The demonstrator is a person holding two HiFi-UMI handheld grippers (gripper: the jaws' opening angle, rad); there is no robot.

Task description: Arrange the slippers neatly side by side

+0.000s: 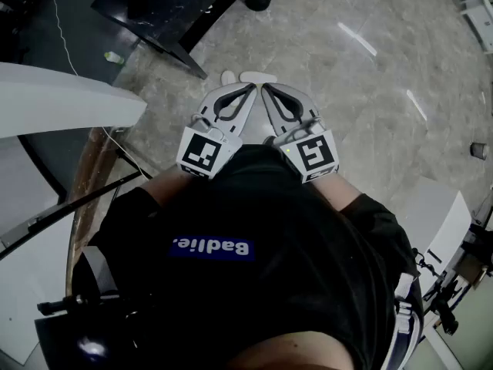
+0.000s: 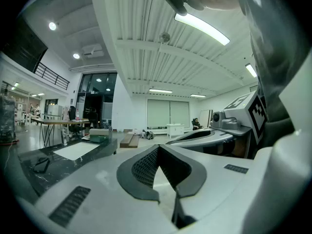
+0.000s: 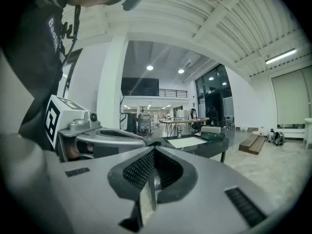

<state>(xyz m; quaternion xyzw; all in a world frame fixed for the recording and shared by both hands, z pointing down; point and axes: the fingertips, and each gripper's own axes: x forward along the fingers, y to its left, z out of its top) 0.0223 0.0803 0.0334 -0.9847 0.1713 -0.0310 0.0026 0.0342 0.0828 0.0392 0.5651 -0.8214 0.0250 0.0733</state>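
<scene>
the left gripper [image 2: 157, 149] has its two grey, dark-lined jaws brought together at the tips with nothing between them. the right gripper [image 3: 153, 151] is likewise closed up and empty. in the head view both are held close against the person's black shirt [image 1: 262, 206], roughly level, their tips angled in towards each other and almost meeting.

just past those tips, on the grey marbled stone floor [image 1: 370, 91], lie two small pale rounded shapes [image 1: 259, 76] side by side. these are probably the slippers, though the grippers hide most of them and their type can't be told. neither gripper touches them.

if they are ordinary indoor slippers, they should be light and soft, bending if pinched at the toe. the firmer rim of the sole near the heel, or the upper band, looks the safer hold, and the smooth floor would let them slide with a push.

white letters on a blue patch on the shirt read "badlie."; no other writing is legible.
</scene>
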